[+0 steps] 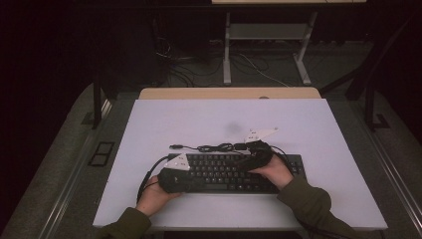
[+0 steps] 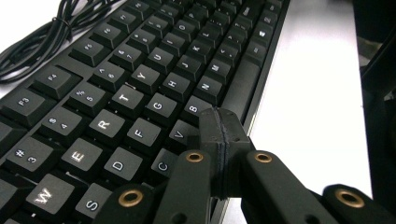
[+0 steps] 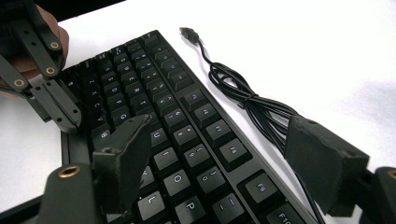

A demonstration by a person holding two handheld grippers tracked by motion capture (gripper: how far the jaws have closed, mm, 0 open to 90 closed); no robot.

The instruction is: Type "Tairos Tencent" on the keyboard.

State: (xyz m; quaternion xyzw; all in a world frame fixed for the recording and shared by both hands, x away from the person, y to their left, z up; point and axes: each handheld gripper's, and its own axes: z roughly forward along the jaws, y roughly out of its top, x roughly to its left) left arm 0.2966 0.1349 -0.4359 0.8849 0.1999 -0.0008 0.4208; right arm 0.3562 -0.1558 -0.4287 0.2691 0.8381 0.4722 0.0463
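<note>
**Op:** Starting from the keyboard (image 1: 234, 172): it lies flat on the white table (image 1: 318, 129), near the front edge, long side running left to right. I've got both claws on it.

**Desk:** Where's the left one?

**Op:** My left gripper (image 2: 223, 122) is over the keyboard's near-left part. Its jaws are pressed flat together, nothing between them. In the left gripper view the closed tips sit right at the front row, by the V and B keys and the left end of the space bar (image 2: 240, 88). Whether they touch a key or hover just above, I can't tell.

**Desk:** And the right?

**Op:** My right gripper (image 3: 219, 154) is over the right half, jaws spread wide. In its own view one jaw stands above the letter keys around U and J; the other is out past the back edge, over the cable (image 3: 243, 100). Nothing is clamped between them.

**Desk:** That cable, is it tangled in anything?

**Op:** It lies bundled on the table just behind the keyboard, and its plug (image 3: 187, 32) rests loose on the white surface, toward the left end. In the right gripper view I also see the left gripper's closed tips down at the front row.
</note>
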